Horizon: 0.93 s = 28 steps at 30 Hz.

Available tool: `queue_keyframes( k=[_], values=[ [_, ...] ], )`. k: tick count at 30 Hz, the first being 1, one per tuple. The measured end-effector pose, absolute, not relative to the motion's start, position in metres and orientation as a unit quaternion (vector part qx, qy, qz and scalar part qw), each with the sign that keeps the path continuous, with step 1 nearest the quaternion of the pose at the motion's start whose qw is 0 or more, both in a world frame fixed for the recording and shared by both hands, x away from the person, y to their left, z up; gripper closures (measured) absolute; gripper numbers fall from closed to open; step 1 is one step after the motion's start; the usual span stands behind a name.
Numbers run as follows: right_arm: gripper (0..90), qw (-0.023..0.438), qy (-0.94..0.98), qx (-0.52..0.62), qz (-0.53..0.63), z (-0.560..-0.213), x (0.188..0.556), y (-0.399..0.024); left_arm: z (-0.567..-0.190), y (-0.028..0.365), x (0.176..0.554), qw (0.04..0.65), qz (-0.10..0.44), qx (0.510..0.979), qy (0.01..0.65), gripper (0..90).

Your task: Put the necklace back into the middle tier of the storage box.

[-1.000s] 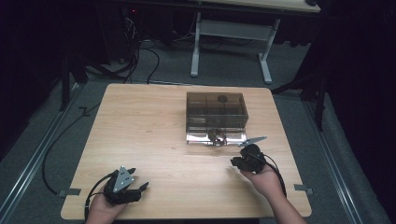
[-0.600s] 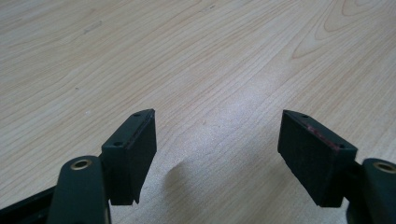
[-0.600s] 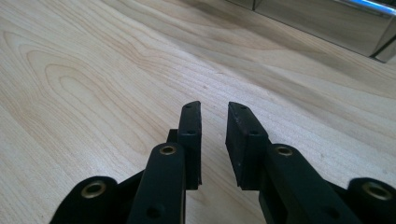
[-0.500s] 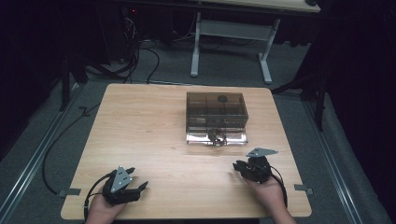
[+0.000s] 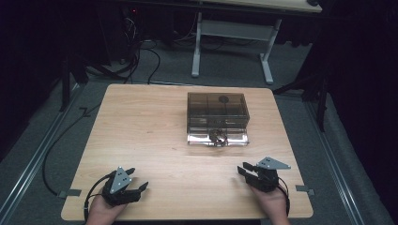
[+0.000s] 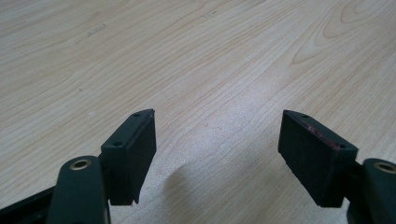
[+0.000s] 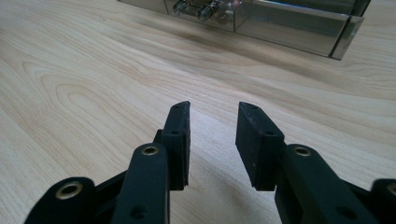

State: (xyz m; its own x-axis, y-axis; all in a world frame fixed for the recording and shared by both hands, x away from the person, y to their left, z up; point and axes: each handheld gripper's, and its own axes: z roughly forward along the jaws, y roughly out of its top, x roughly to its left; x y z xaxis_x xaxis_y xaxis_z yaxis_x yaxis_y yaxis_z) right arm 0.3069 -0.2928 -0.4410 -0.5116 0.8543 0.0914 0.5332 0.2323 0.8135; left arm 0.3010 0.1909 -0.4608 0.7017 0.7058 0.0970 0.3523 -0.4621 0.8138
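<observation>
well, both grippers, left [image 5: 136, 180] & right [image 5: 246, 169], jaws apart, empty; drawer box [image 5: 217, 118] well ahead.

Gaping tongs [image 6: 217, 140] above bare table [image 6: 187, 60]

A box [image 5: 218, 111] sits right of centre on the table [image 5: 145, 126], with a tray [image 5: 237, 138] touching its near side.

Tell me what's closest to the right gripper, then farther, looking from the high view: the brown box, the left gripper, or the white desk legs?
1. Brown box, ahead of the right gripper, mid-table.
2. Left gripper, across the near edge.
3. White desk legs, on the floor beyond the table.
</observation>
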Motion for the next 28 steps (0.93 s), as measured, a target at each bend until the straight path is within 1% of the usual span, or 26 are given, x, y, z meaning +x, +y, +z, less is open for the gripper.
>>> queue_keyframes(
  k=[1, 4, 5, 8, 9, 12, 13, 14, 15, 16, 17, 20, 22, 28],
  values=[
    [63.4, 0.201, 0.76, 0.45, 0.423, -0.441, 0.304, -0.294, -0.461, 0.191, 0.301, 0.409, 0.217, 0.826, 0.32, 28.2],
    [62.1, 0.208, 0.756, 0.451, 0.427, -0.441, 0.3, -0.296, -0.461, 0.191, 0.301, 0.41, 0.217, 0.826, 0.32, 28.2],
    [59.7, 0.212, 0.751, 0.453, 0.431, -0.443, 0.296, -0.298, -0.461, 0.191, 0.301, 0.411, 0.217, 0.826, 0.32, 28.2],
    [57.2, 0.212, 0.744, 0.463, 0.433, -0.448, 0.294, -0.302, -0.461, 0.191, 0.3, 0.412, 0.216, 0.826, 0.319, 28.2],
    [54.5, 0.216, 0.738, 0.471, 0.433, -0.451, 0.292, -0.304, -0.461, 0.191, 0.3, 0.413, 0.216, 0.826, 0.317, 28.1],
    [52.0, 0.225, 0.729, 0.47, 0.444, -0.451, 0.291, -0.304, -0.461, 0.191, 0.3, 0.415, 0.214, 0.827, 0.313, 28.1],
    [48.2, 0.236, 0.723, 0.471, 0.447, -0.451, 0.291, -0.303, -0.461, 0.191, 0.3, 0.417, 0.213, 0.828, 0.309, 27.9],
    [48.2, 0.236, 0.723, 0.471, 0.447, -0.451, 0.291, -0.303, -0.461, 0.191, 0.3, 0.417, 0.213, 0.828, 0.309, 27.8],
    [44.0, 0.261, 0.717, 0.468, 0.446, -0.451, 0.288, -0.3, -0.461, 0.191, 0.3, 0.42, 0.211, 0.828, 0.306, 27.6],
    [43.2, 0.276, 0.715, 0.465, 0.444, -0.451, 0.286, -0.299, -0.461, 0.191, 0.3, 0.42, 0.211, 0.828, 0.306, 27.4],
    [43.0, 0.279, 0.715, 0.463, 0.444, -0.451, 0.285, -0.299, -0.461, 0.191, 0.3, 0.421, 0.21, 0.828, 0.304, 27.3],
    [41.6, 0.28, 0.715, 0.464, 0.443, -0.452, 0.285, -0.298, -0.46, 0.192, 0.299, 0.424, 0.208, 0.828, 0.301, 27.1],
    [40.1, 0.27, 0.717, 0.464, 0.444, -0.452, 0.287, -0.298, -0.46, 0.192, 0.299, 0.425, 0.208, 0.829, 0.298, 26.9],
    [39.7, 0.27, 0.715, 0.467, 0.444, -0.452, 0.288, -0.299, -0.46, 0.192, 0.299, 0.427, 0.206, 0.83, 0.294, 26.6]
  ],
)
